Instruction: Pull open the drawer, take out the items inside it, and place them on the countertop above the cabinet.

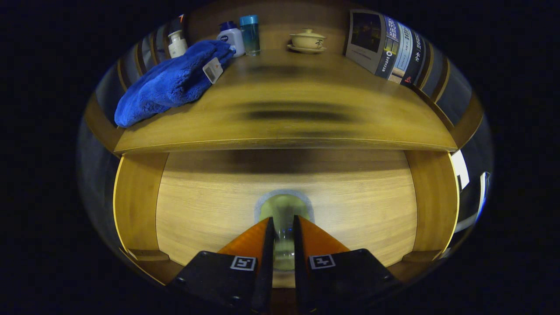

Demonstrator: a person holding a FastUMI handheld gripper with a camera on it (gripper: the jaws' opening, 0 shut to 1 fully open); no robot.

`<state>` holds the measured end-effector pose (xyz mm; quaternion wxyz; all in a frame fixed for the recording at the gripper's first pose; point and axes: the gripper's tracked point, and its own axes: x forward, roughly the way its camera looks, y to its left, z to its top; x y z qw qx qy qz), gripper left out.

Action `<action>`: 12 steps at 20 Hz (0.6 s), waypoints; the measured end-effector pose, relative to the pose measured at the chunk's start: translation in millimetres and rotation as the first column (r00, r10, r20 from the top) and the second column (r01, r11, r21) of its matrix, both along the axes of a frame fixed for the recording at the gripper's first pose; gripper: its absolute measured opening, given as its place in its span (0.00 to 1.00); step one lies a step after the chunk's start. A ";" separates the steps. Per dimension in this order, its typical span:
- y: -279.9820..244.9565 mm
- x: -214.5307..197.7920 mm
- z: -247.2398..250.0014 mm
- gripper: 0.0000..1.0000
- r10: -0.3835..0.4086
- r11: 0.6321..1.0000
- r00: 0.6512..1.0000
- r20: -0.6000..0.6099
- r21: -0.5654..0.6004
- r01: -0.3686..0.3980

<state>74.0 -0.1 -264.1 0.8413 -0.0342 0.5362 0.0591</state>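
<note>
A: Which step is going on here?

B: The drawer (197, 210) is standing open below the countertop (284, 122), so I am judging this as the take-out step. The gripper (283, 236) is reaching down into the drawer, its two fingers drawn close together with a narrow gap between them.

A: Is it holding anything?

B: A clear glass (283, 210) is sitting in that gap, on the drawer floor. The fingers are lying along both its sides and look to be pressing on it, so I am reading it as gripped.

A: What is the glass looking like?

B: See-through with a greenish tint, its round rim showing just beyond the fingertips. It will likely be smooth and slippery.

A: And the next move?

B: Probably lifting the glass straight up, clearing the countertop's front edge, then setting it on a bare patch of wood.

A: What is already up there?

B: A blue towel (170, 83) is lying at the left, bottles (238, 37) are standing behind it, a lidded cup (307, 40) is sitting on a saucer at the back, and a booklet (385, 43) is resting at the right.
</note>
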 end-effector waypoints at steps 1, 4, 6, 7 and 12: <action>-0.9 -0.7 2.3 0.27 -0.003 1.000 1.000 0.003 0.000 0.003; 3.6 -6.5 11.3 0.24 -0.001 1.000 1.000 0.005 0.018 0.001; 5.3 -9.5 21.9 0.24 0.002 1.000 1.000 0.009 0.030 -0.002; 4.3 -10.7 27.0 0.24 0.004 1.000 1.000 0.010 0.029 -0.004; 0.3 -12.7 59.8 0.24 0.009 0.999 0.999 0.038 0.032 -0.010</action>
